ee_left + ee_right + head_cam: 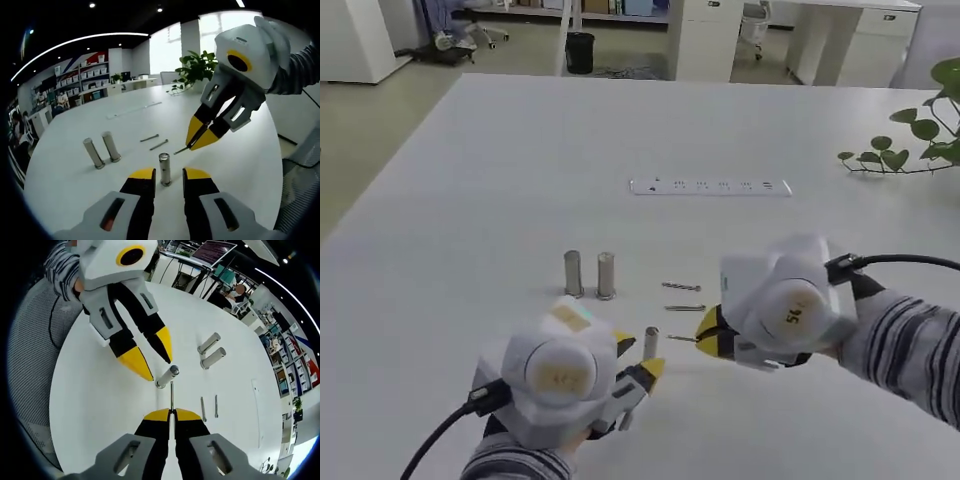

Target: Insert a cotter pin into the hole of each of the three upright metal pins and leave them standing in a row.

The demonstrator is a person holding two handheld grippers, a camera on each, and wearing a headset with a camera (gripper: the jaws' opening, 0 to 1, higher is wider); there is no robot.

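With none fitted yet, the near pin is flanked by the left gripper's parted jaws, a cotter is clamped in the right gripper just beside it, and two pins and two cotters beyond it are left.

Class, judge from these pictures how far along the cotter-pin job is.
Nothing is inserted yet. In hand: the right gripper is shut on one cotter pin, aimed at the near metal pin, which stands between the open left gripper jaws. Left: two spare cotter pins lie loose; two far metal pins wait.
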